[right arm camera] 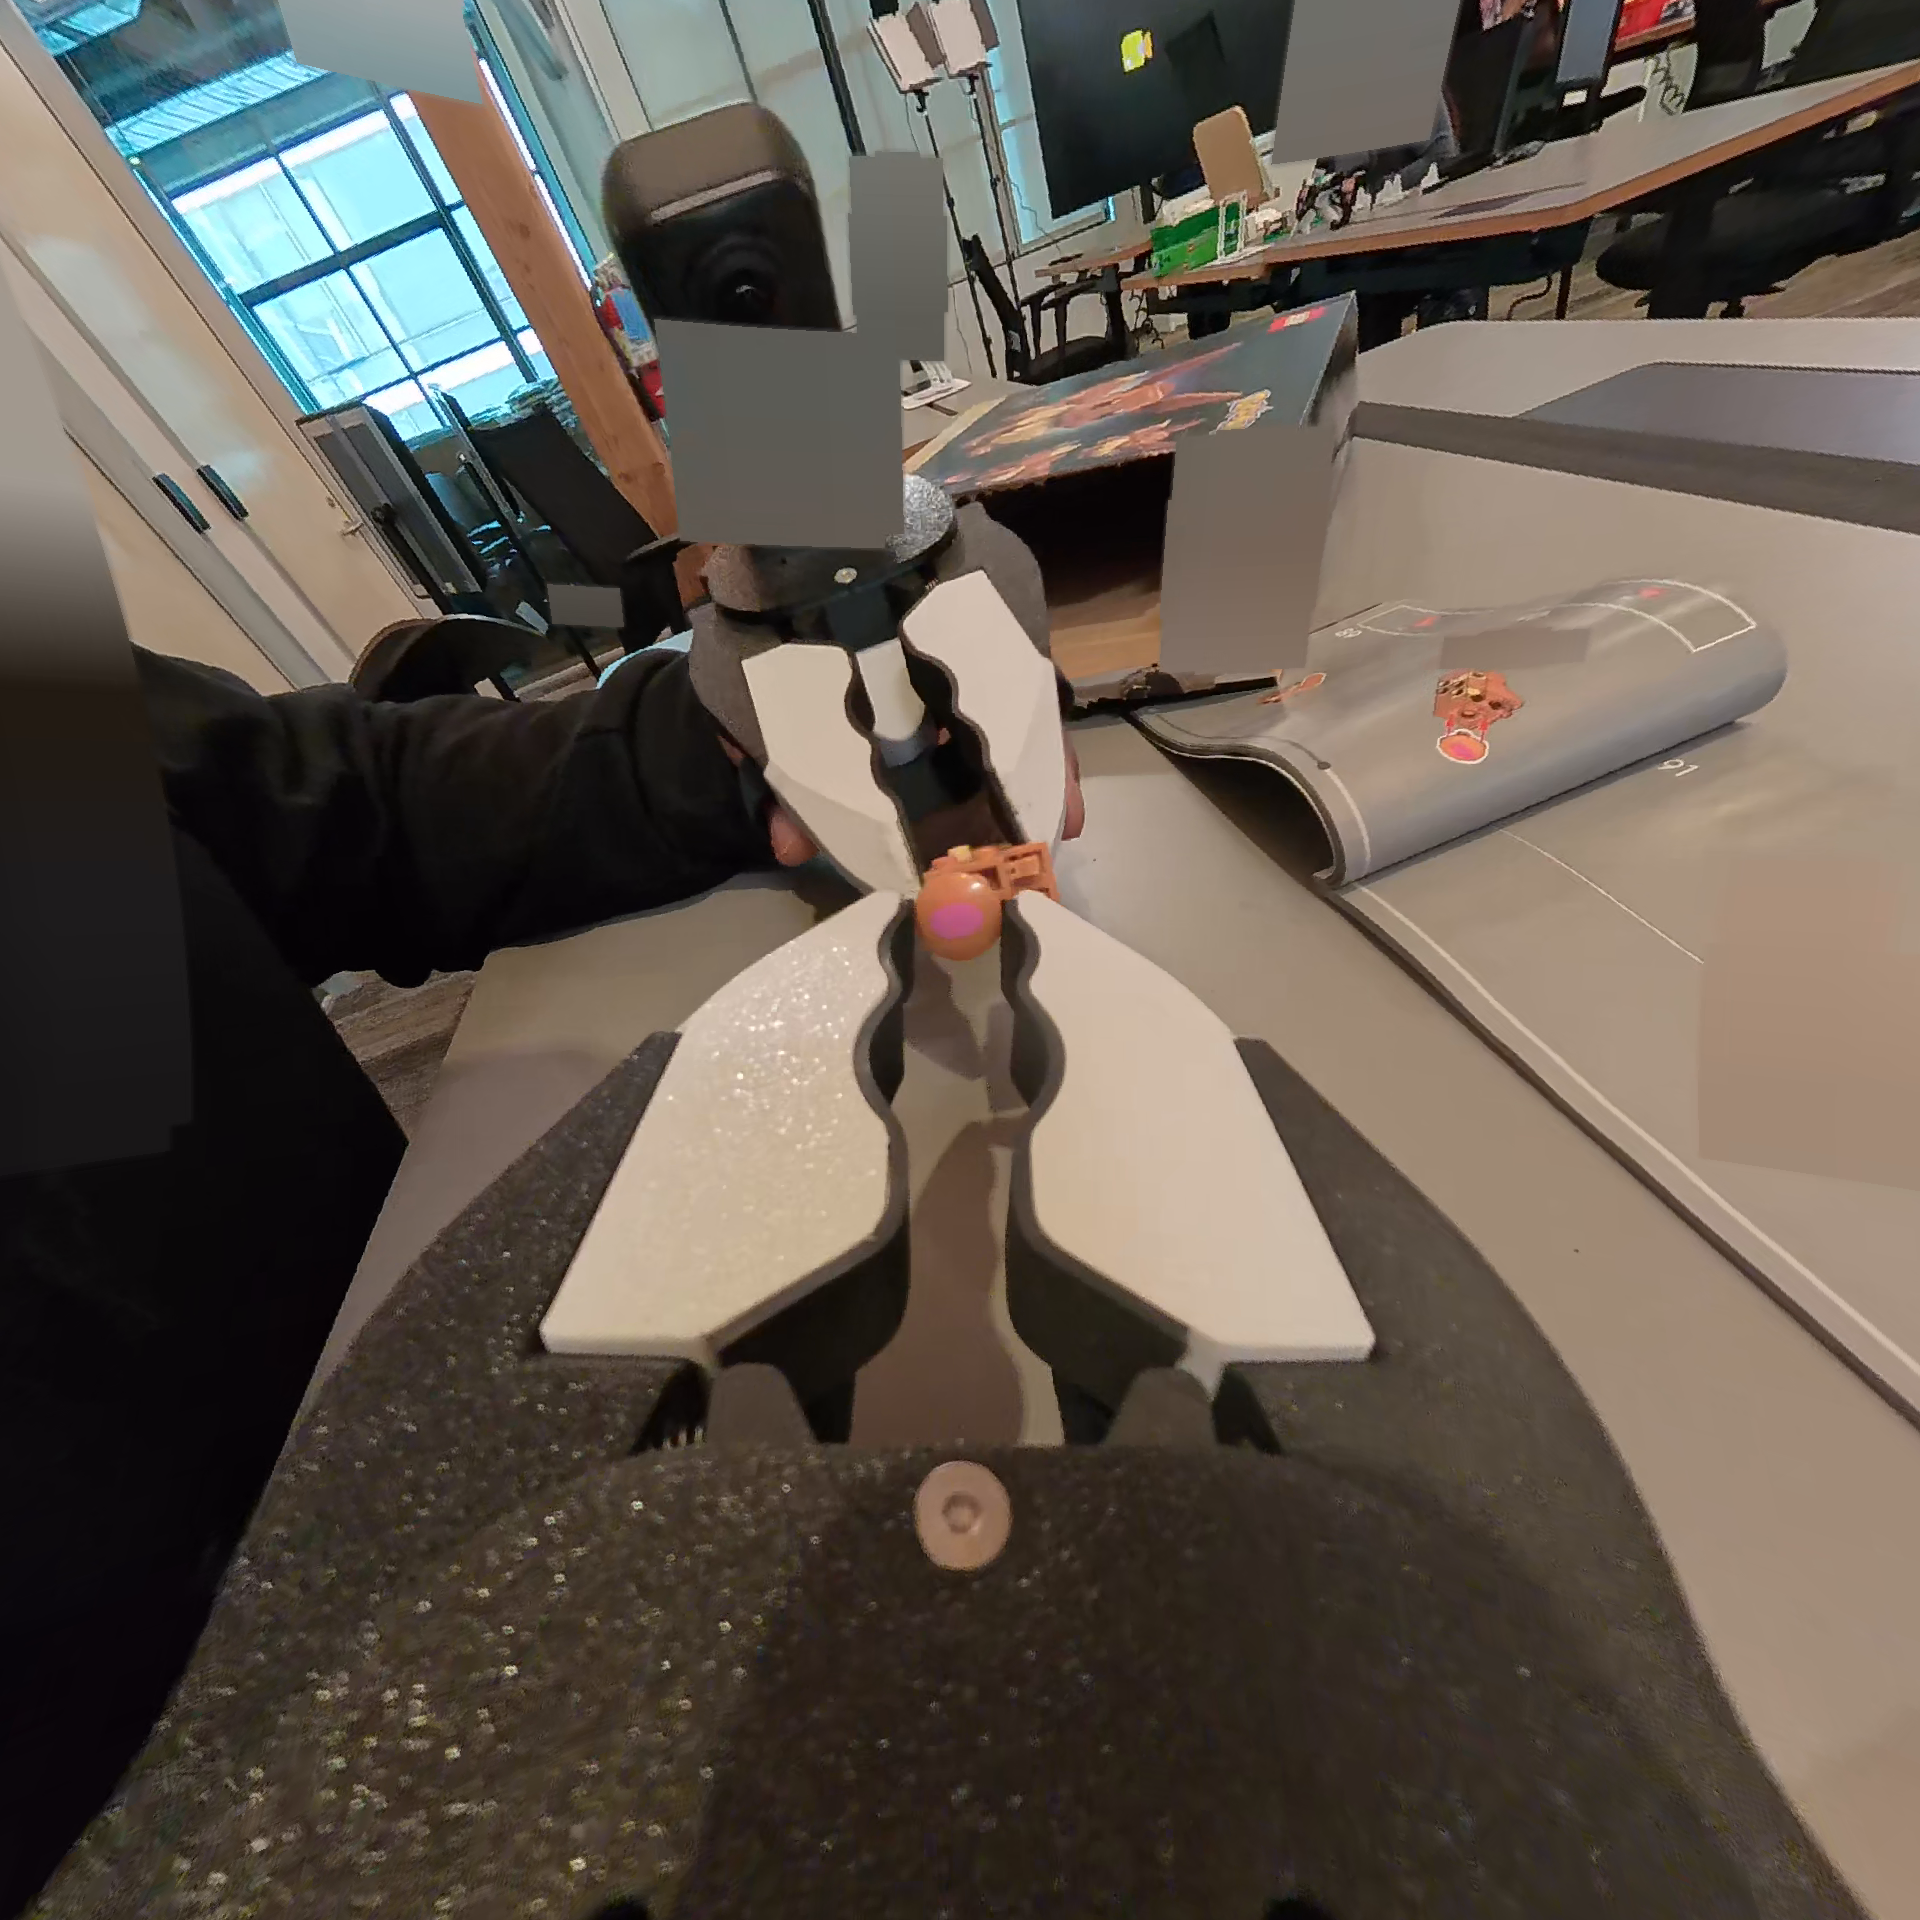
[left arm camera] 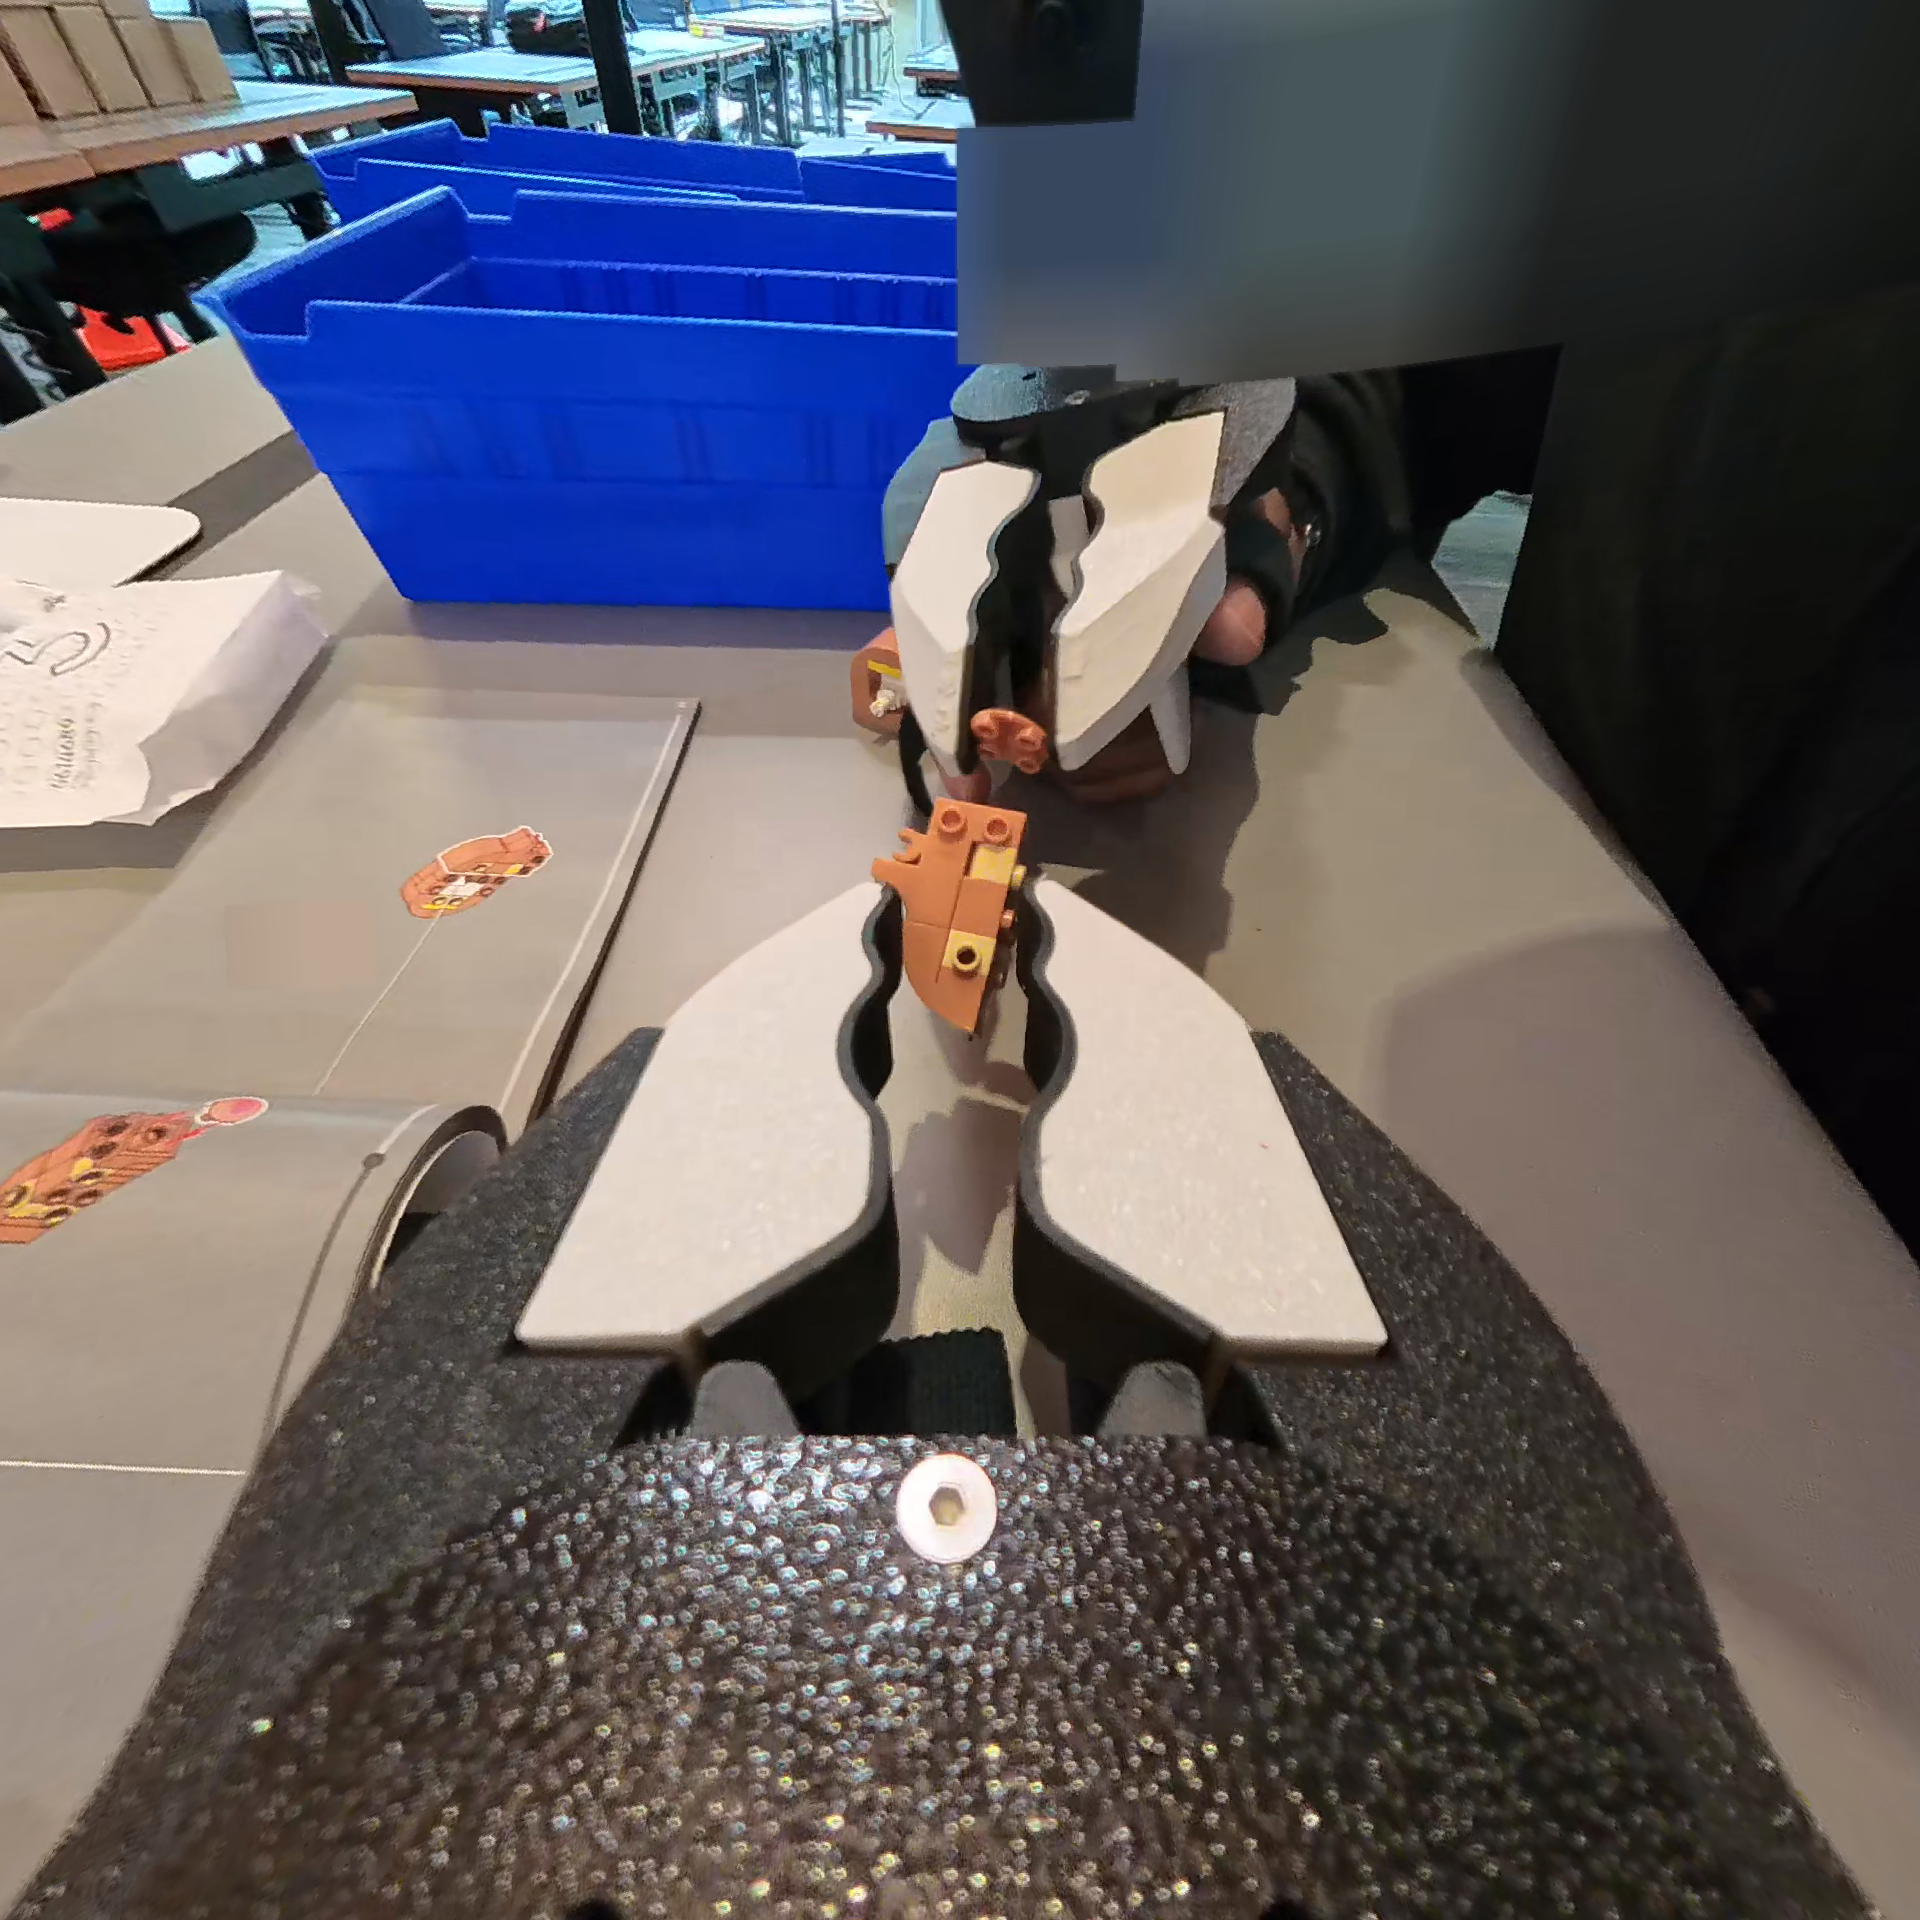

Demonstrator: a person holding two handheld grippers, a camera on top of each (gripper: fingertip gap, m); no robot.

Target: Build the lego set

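Two handheld claws meet tip to tip above the grey table, each pinching an orange brick piece.

The left gripper is clamped on a small orange and yellow brick assembly: both pads press its flanks, its long axis runs forward along the fingers, and its studded end juts out past the tips. Straight ahead of those tips and a little above, the right gripper nips an orange dome piece with a pink spot, whose small round studded plate faces the assembly's studs; the two parts are near but apart. An open instruction booklet lies to the left of the left claw, and blue bins stand ahead-left beyond it. A printed cardboard box sits far ahead of the right claw.
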